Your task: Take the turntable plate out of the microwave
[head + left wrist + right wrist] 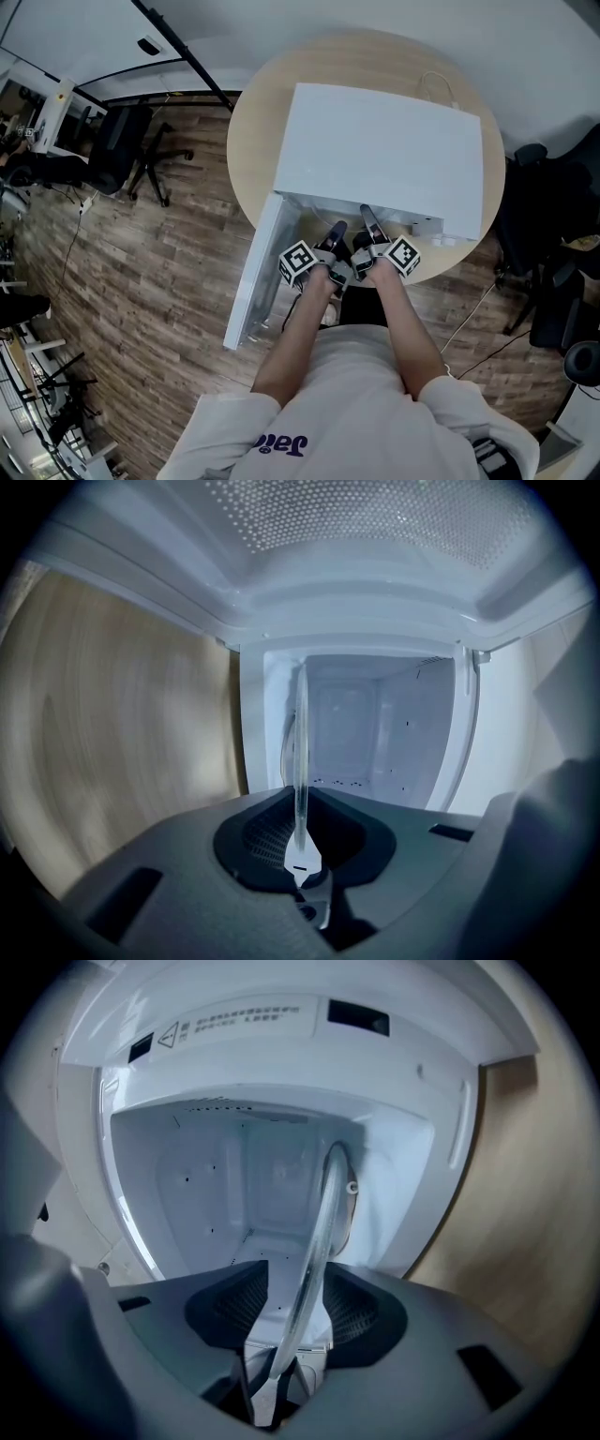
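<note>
The white microwave (375, 150) stands on a round wooden table (248, 122), its door (258, 272) swung open to the left. The glass turntable plate (301, 752) shows edge-on in both gripper views, in front of the empty cavity (225, 1185). My left gripper (301, 822) is shut on the plate's rim. The plate (323, 1222) also passes between the jaws of my right gripper (298, 1312), which stand open with a gap on each side of the glass. In the head view both grippers, left (336, 232) and right (367, 217), reach into the opening; the plate is hidden there.
The open door stands out past the table's edge on the left. A thin cable (436, 84) lies on the table behind the microwave. Office chairs stand on the wooden floor at the left (122, 150) and the right (553, 234).
</note>
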Available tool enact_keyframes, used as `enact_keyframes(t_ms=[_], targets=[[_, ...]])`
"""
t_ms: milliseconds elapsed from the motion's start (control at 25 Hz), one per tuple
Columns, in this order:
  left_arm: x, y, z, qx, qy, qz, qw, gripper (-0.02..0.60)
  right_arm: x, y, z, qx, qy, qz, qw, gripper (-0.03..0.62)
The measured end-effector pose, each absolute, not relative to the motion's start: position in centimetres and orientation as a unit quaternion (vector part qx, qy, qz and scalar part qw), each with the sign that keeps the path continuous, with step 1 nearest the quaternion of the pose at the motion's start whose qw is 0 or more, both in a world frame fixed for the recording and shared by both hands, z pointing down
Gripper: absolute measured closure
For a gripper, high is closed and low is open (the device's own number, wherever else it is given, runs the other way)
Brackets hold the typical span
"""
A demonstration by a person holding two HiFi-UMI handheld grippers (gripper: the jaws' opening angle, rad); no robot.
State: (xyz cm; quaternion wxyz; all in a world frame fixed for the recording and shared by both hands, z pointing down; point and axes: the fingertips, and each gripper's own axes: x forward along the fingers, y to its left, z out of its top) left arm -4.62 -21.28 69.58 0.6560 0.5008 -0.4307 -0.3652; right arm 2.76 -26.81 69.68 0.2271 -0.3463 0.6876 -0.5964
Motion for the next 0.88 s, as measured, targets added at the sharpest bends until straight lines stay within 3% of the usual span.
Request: enact_keyframes(t_ms=[80, 440, 880], targets=[[-4.6, -21.4, 69.6, 0.502, -0.431, -0.365, 0.655, 0.546, 2.3, -27.3, 69.1, -0.329, 0.681, -0.604, 0.250, 0.446], [-4.4, -21.4, 69.4, 0.507, -0.425, -0.365, 0.655, 0.545, 2.6, -27.8, 69.9, -0.343, 0.677, -0.607, 0.235, 0.531], [-3.7, -19.3, 70.3, 0.493, -0.408, -0.373, 0.672, 0.546, 3.2, -26.0, 70.6, -0.329, 0.657, -0.633, 0.244, 0.554]])
